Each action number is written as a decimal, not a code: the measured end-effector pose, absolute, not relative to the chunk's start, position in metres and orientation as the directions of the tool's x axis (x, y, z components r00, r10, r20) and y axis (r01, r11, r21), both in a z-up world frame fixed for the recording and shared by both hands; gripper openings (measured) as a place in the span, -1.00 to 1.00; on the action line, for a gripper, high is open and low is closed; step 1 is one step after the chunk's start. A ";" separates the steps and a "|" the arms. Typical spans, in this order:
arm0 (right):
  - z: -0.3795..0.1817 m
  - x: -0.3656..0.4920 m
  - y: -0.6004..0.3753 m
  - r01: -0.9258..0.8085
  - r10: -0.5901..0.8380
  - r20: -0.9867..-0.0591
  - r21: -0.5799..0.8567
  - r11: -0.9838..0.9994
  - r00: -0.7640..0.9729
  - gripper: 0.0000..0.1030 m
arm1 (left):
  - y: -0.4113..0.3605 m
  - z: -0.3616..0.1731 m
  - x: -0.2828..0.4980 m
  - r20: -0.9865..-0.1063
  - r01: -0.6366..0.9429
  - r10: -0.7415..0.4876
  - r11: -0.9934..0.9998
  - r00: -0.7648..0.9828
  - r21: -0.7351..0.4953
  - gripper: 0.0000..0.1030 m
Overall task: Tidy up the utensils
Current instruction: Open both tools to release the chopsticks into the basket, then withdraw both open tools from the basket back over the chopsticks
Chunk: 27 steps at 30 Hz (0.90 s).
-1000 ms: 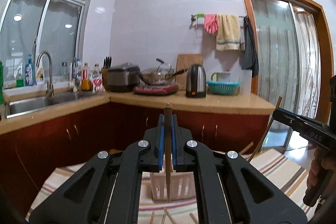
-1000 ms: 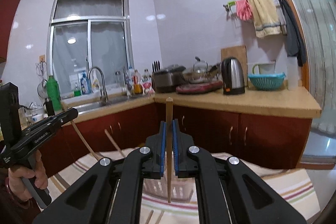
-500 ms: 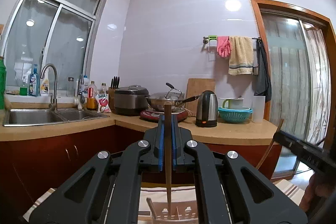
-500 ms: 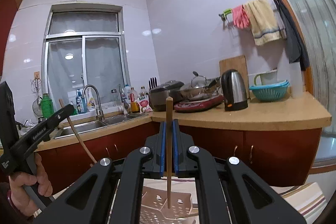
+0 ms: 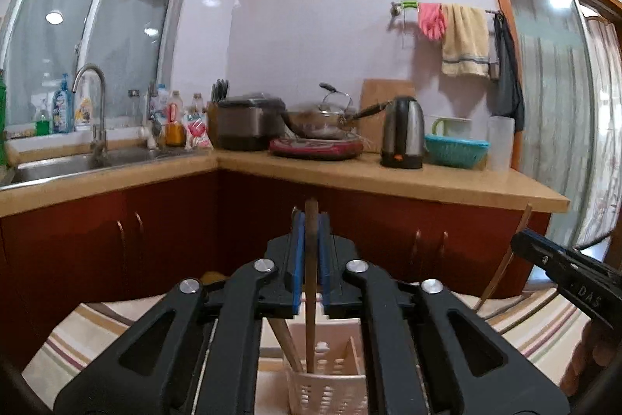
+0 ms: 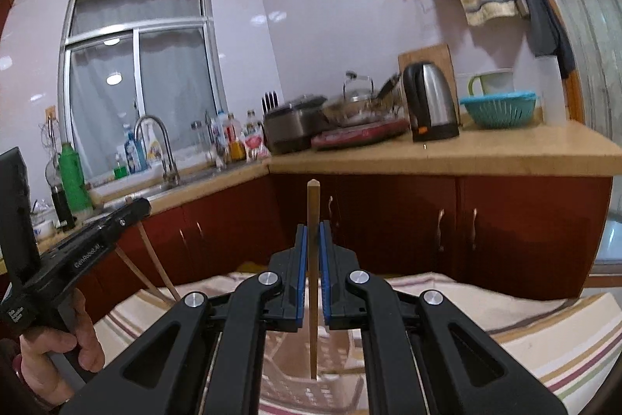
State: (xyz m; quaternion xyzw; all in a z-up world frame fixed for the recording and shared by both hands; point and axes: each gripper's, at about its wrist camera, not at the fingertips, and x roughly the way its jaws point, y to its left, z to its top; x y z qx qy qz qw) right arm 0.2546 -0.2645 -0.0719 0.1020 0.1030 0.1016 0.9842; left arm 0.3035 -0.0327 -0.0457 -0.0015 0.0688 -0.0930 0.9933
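Lowered into the holder (image 5: 330, 389), left tongs (image 5: 310, 240) have just been opening around chopstick (image 5: 311, 302).

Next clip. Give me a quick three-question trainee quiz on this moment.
1. True or false: the chopstick in the right tool already stands in the white basket.
2. Beside the towel on the rail hang: A pink gloves, B a pan, C a kettle?
3. In the left wrist view, how many chopsticks reach into the white basket?
Key: 1 false, it is not in it yet; 2 A; 3 two.
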 end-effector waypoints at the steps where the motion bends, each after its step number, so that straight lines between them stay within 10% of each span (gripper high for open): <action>1: -0.074 0.254 -0.265 -0.173 0.215 -0.184 0.221 0.960 0.959 -0.83 | -0.033 -0.046 0.304 -0.151 0.188 -0.187 0.982 0.971 -0.010 -0.24; 11: -0.061 0.226 -0.260 -0.131 0.154 -0.164 0.142 0.981 0.974 0.16 | -0.028 -0.041 0.280 -0.154 0.208 -0.210 0.978 0.966 -0.026 0.35; 27: -0.061 0.144 -0.258 -0.085 0.098 -0.180 0.080 0.993 0.979 0.24 | -0.011 -0.045 0.218 -0.195 0.210 -0.210 0.977 0.958 -0.020 0.55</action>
